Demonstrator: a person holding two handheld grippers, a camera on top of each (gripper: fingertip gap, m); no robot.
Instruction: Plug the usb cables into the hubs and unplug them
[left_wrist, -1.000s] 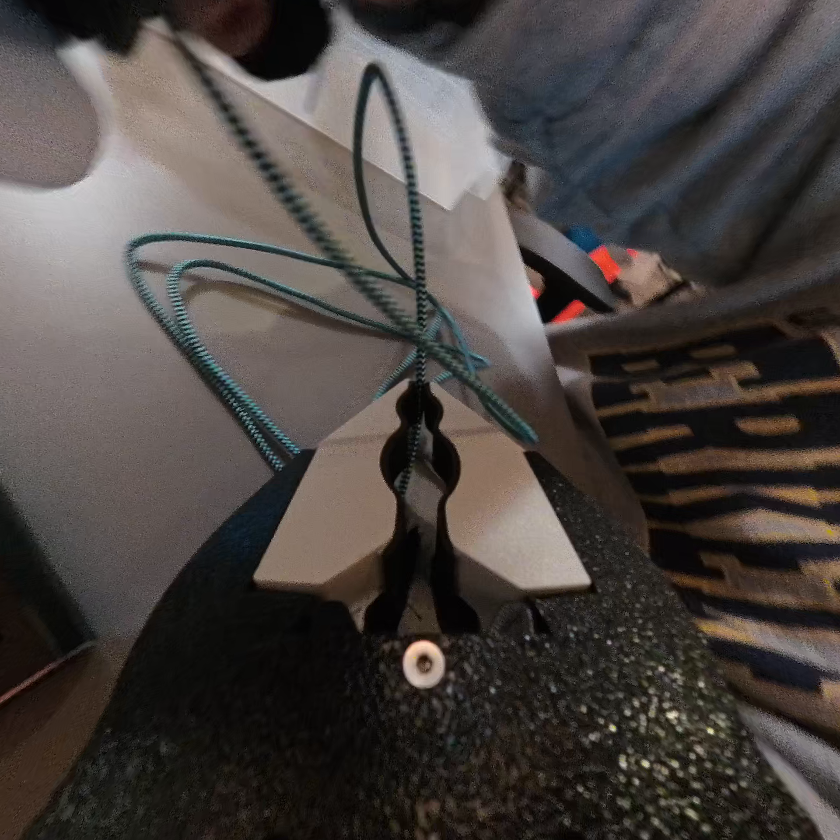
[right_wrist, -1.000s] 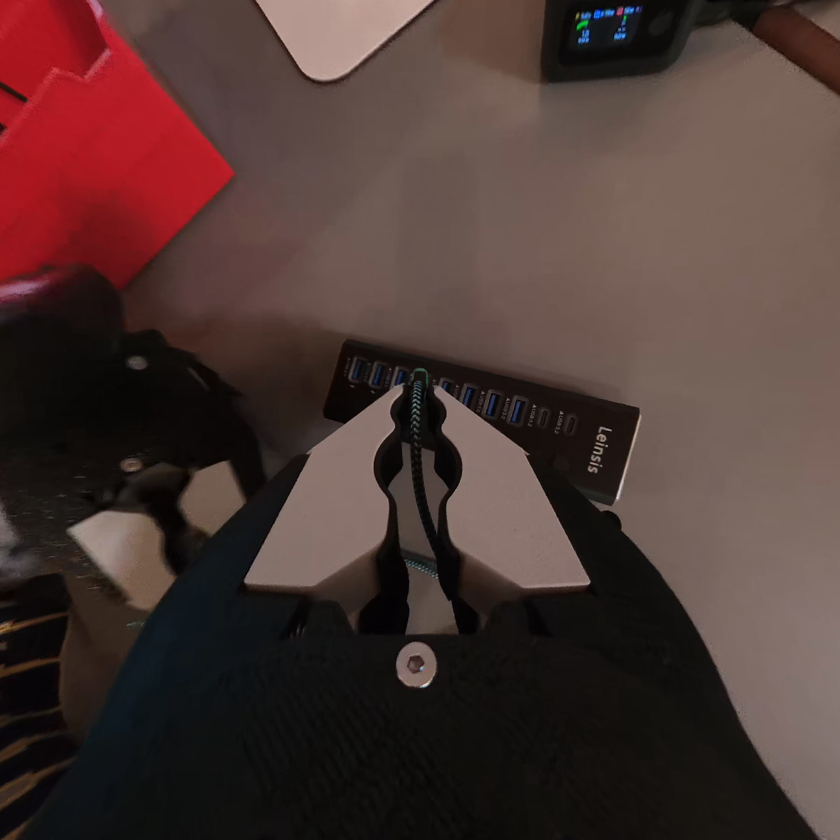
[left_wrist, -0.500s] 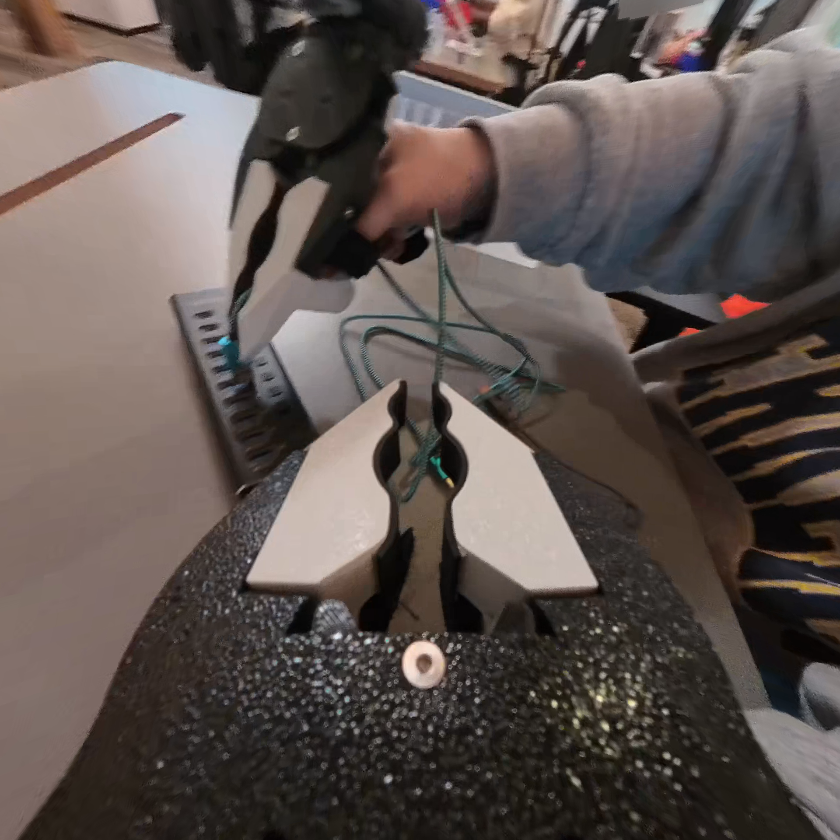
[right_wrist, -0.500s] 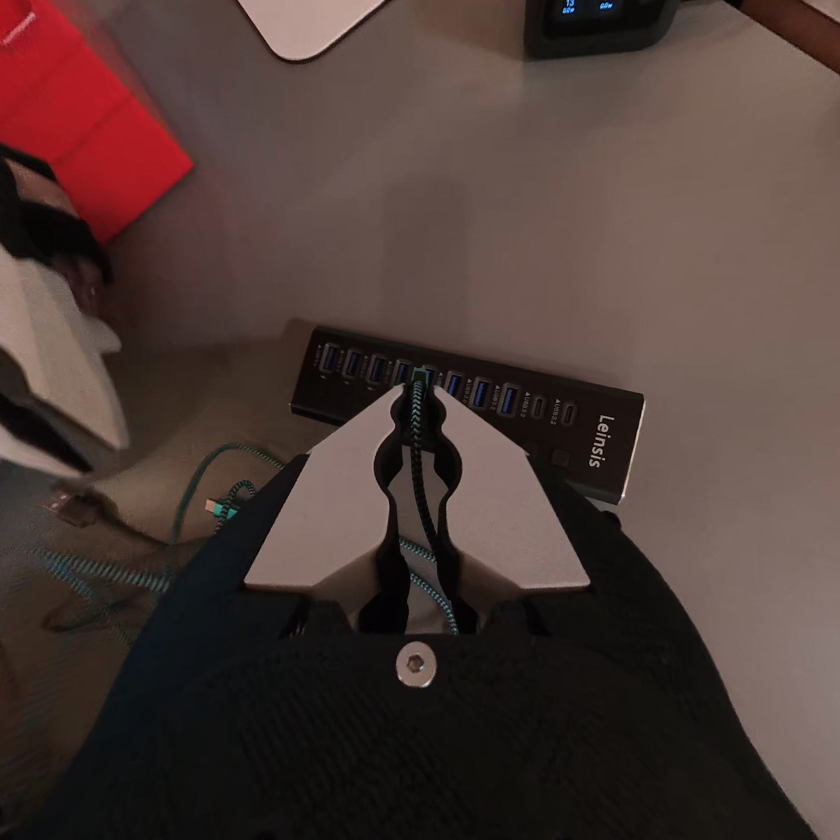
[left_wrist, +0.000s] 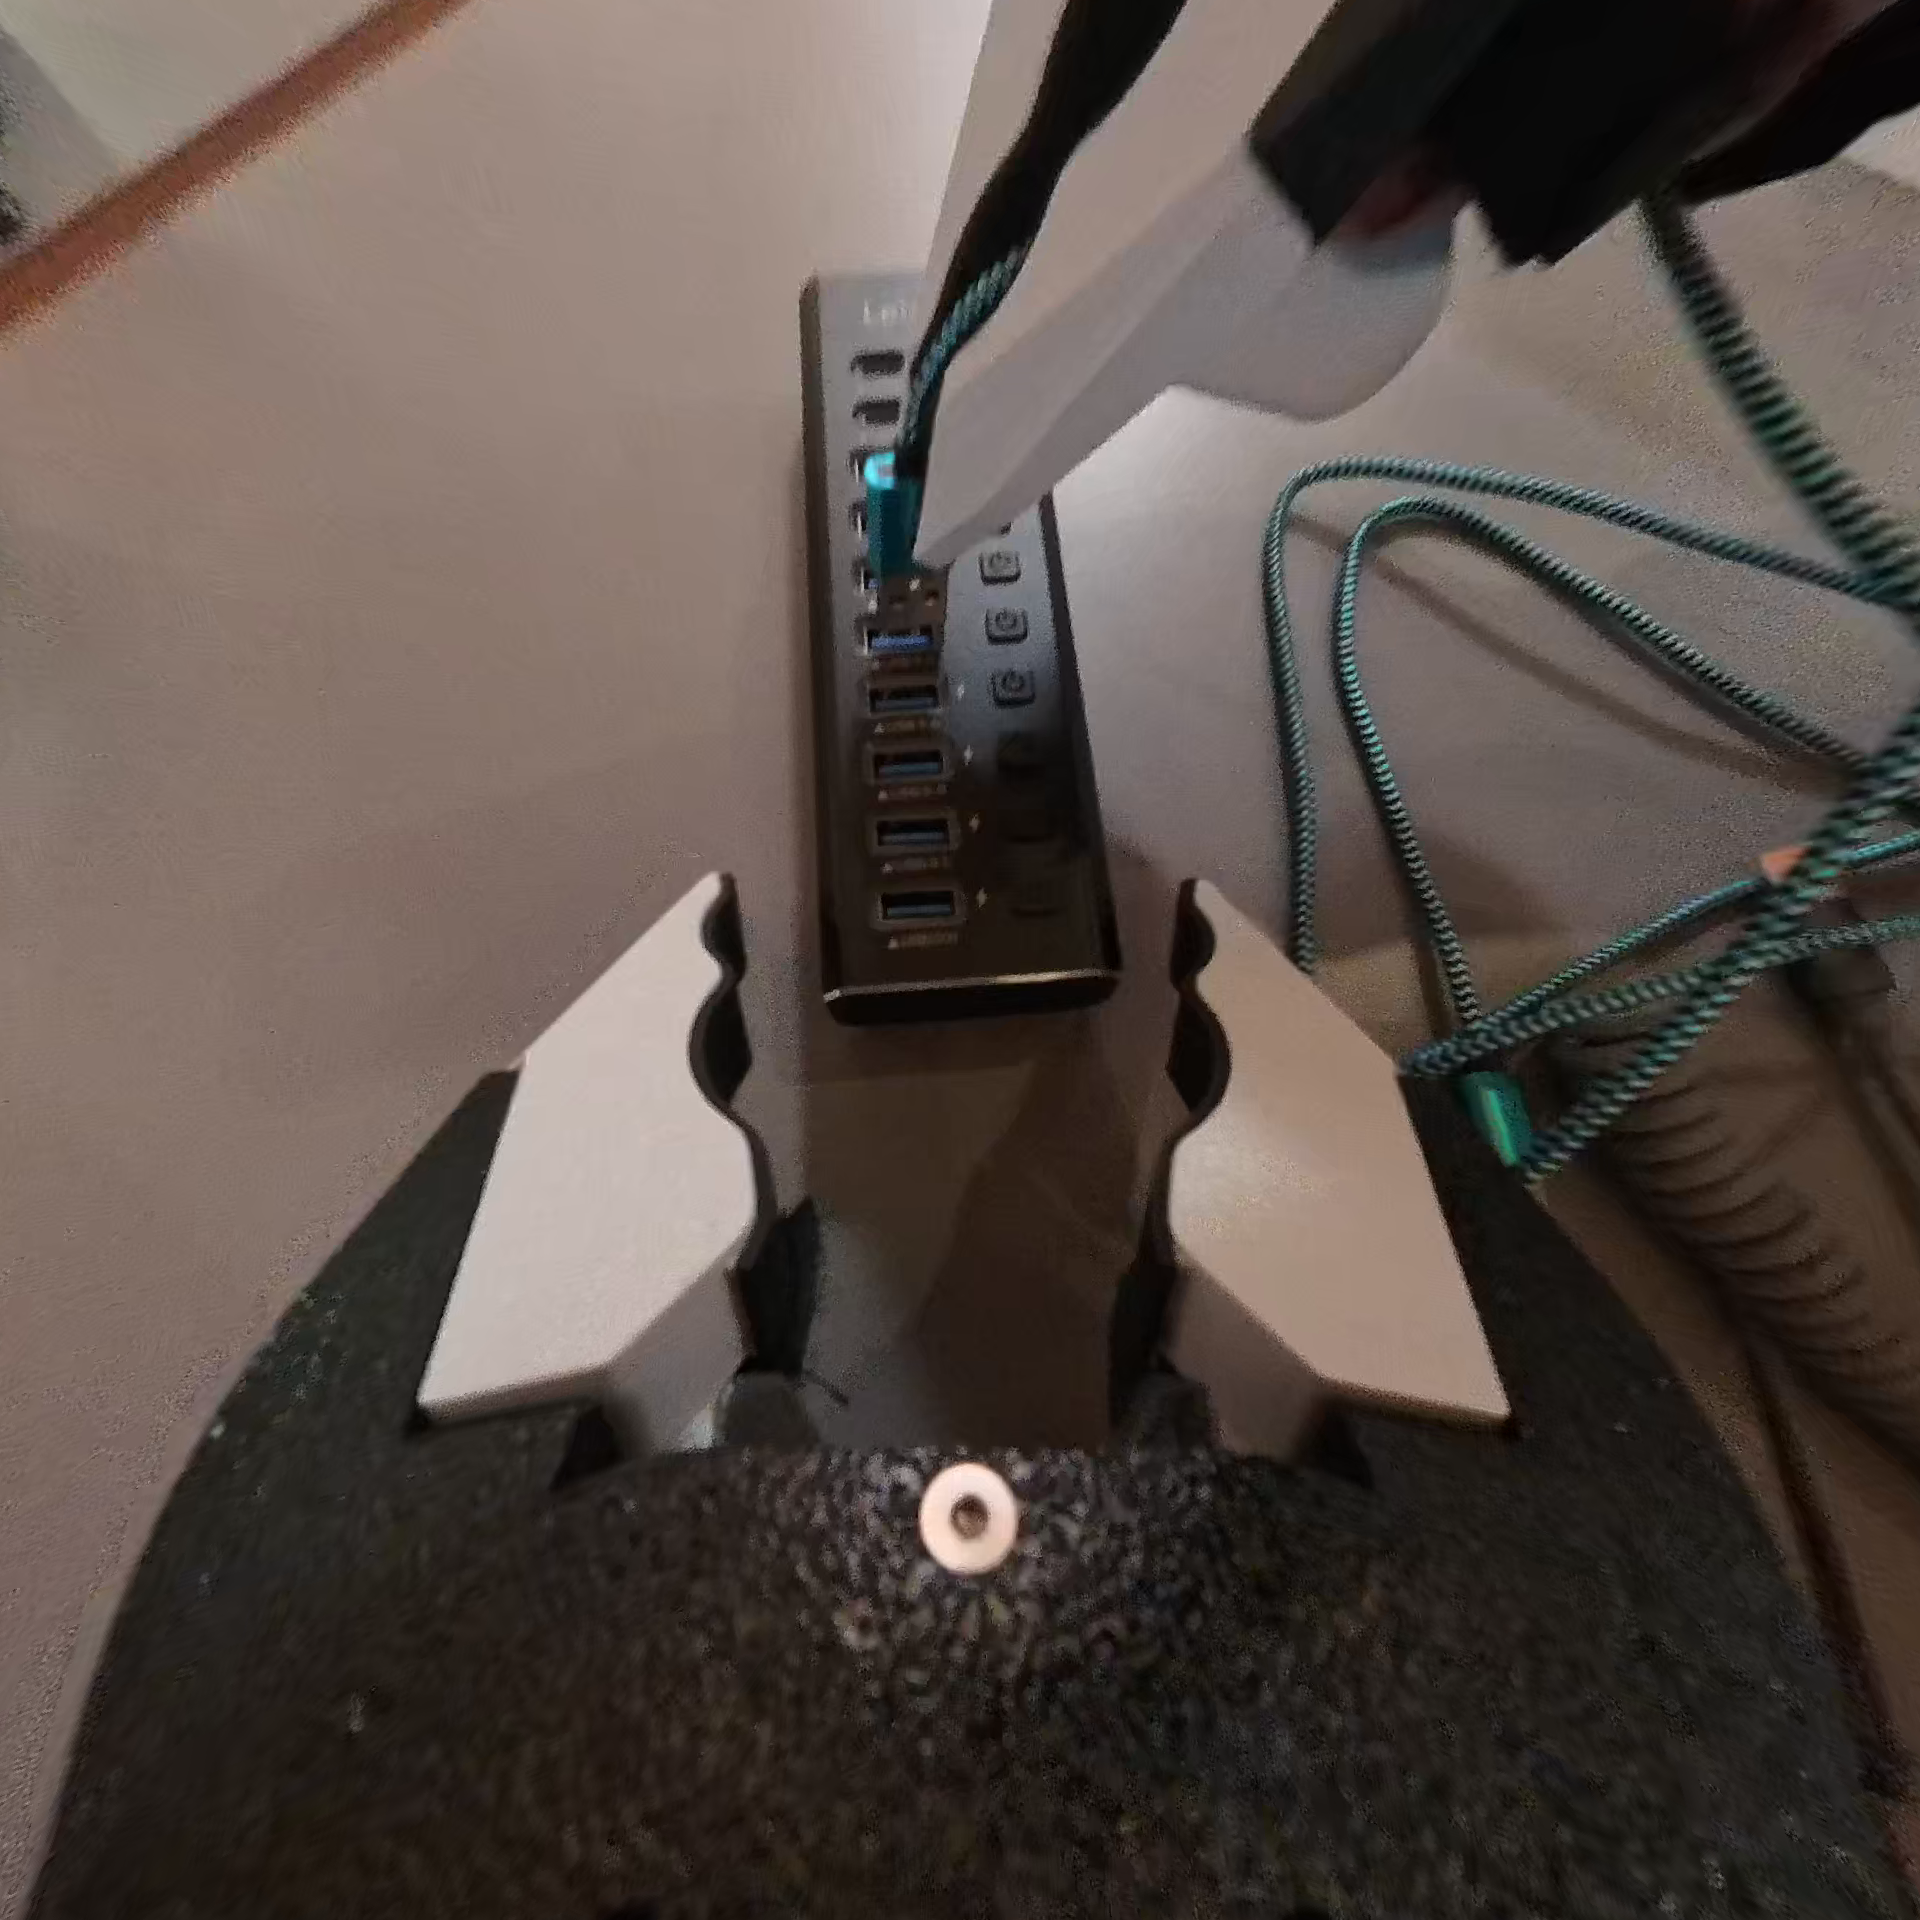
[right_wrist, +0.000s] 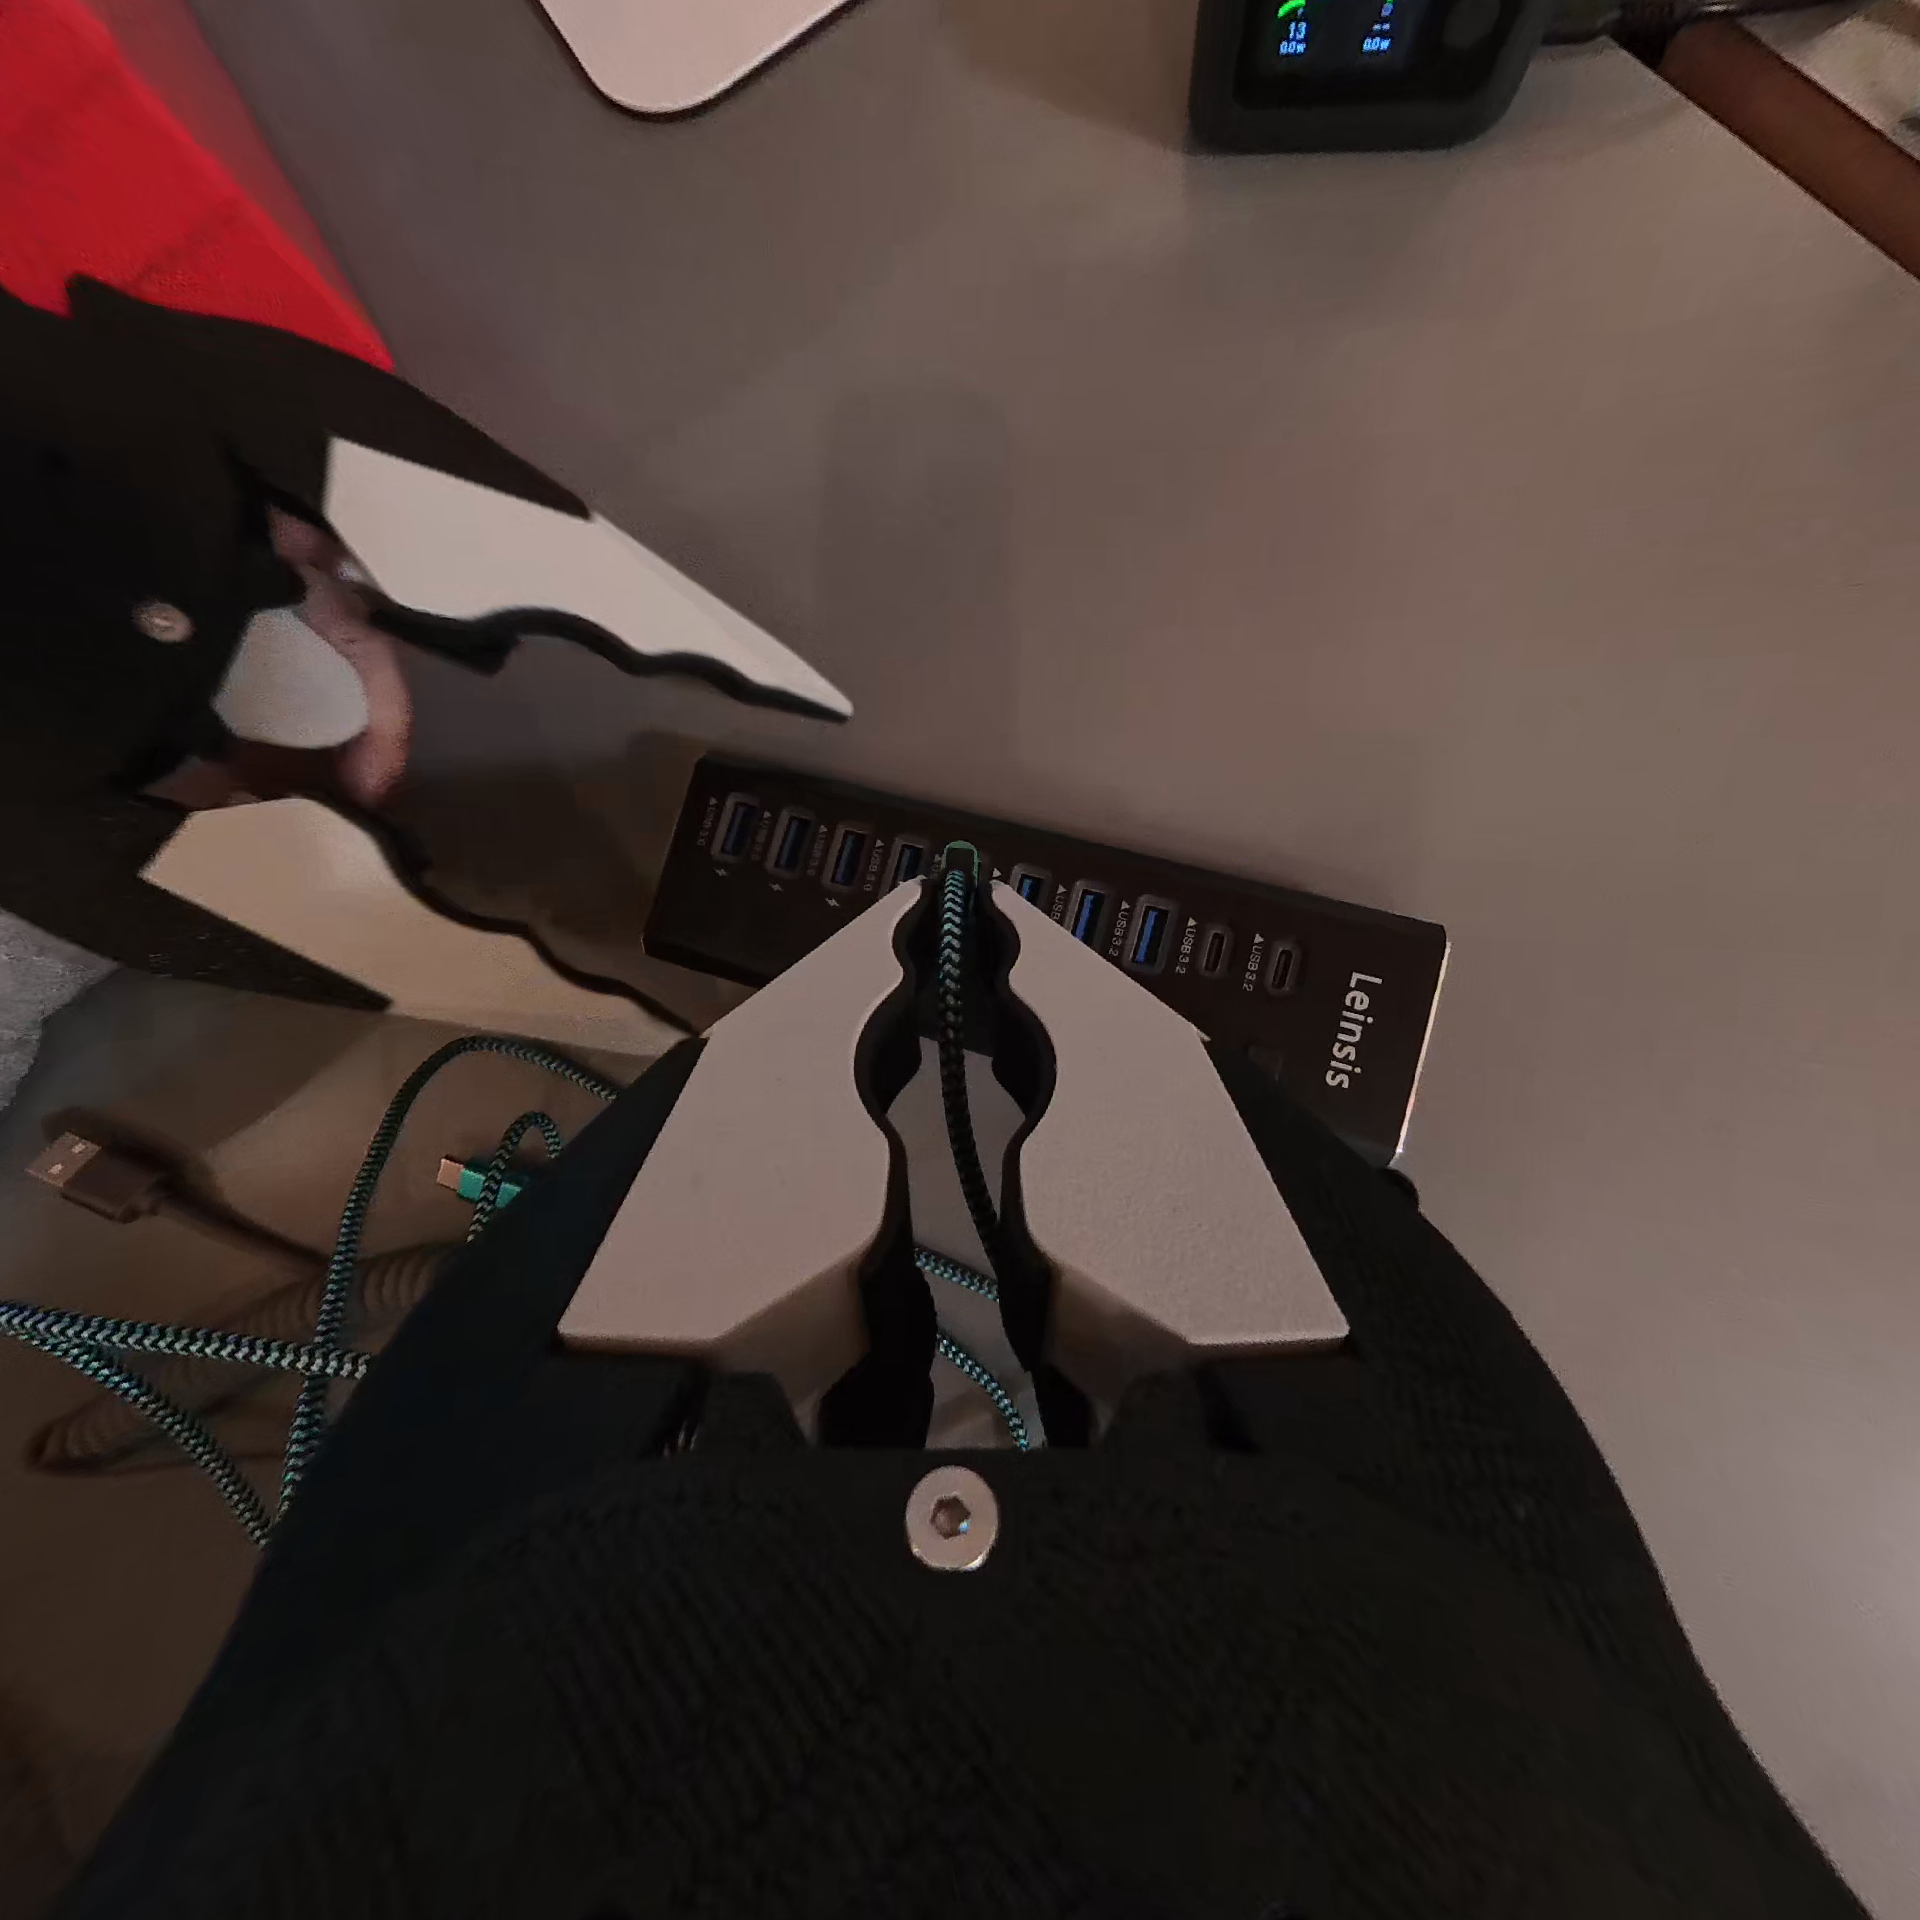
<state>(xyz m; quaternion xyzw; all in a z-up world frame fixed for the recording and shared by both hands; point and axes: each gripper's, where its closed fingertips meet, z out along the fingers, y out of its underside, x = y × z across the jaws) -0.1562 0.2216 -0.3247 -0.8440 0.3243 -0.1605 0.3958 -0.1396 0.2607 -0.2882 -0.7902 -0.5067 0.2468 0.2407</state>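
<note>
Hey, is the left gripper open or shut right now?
Open. The left gripper's fingers stand wide apart with nothing between them, pointing at the near end of the black hub.

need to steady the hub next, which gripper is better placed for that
Left. The left gripper is open and empty at the hub's near end; the right gripper is shut on the cable at a port.
</note>
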